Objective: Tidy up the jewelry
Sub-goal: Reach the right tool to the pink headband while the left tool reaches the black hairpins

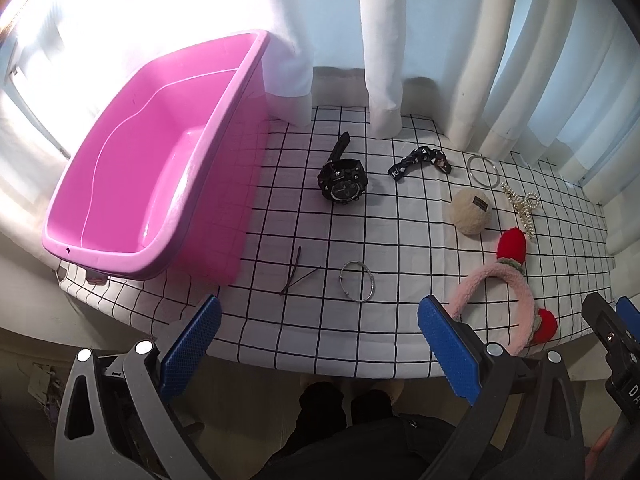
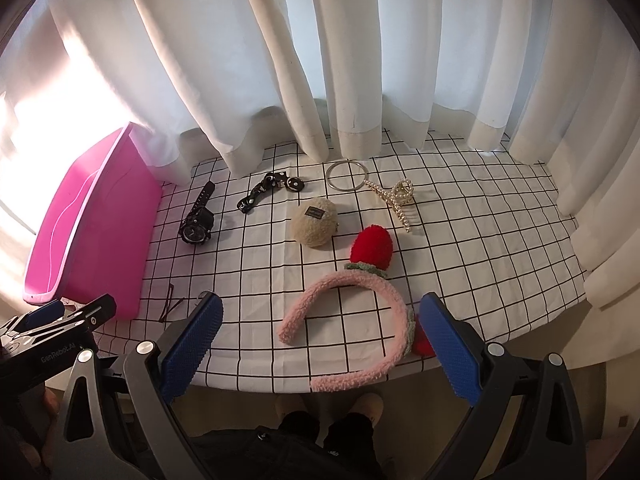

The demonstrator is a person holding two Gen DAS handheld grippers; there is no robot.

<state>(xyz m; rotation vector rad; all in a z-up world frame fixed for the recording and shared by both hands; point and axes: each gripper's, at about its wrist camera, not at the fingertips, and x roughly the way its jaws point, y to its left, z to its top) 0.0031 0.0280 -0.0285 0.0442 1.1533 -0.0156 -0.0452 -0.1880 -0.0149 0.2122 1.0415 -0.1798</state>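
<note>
Both the left gripper (image 1: pixel 318 344) and right gripper (image 2: pixel 320 344) hang spread wide and empty at the frames' lower edge. On the checked tablecloth (image 1: pixel 304 328) lie a black watch (image 1: pixel 343 184), silver bangle (image 1: pixel 358 281) and pink headband (image 2: pixel 352 328); the pink tub (image 1: pixel 152 160) sits upper left.

Counted on the grid-patterned white tablecloth (image 2: pixel 460 240):
- one pink plastic tub (image 1: pixel 152 168)
- one black wristwatch (image 1: pixel 342 180)
- one black patterned hair tie (image 1: pixel 418 160)
- two silver metal bangles (image 1: pixel 483 171) (image 1: pixel 357 281)
- one pearl-studded claw clip (image 2: pixel 396 198)
- one beige fuzzy round clip (image 2: pixel 314 222)
- one pink fleece headband with red pompoms (image 2: pixel 360 312)
- one thin dark hairpin (image 1: pixel 298 276)
</note>
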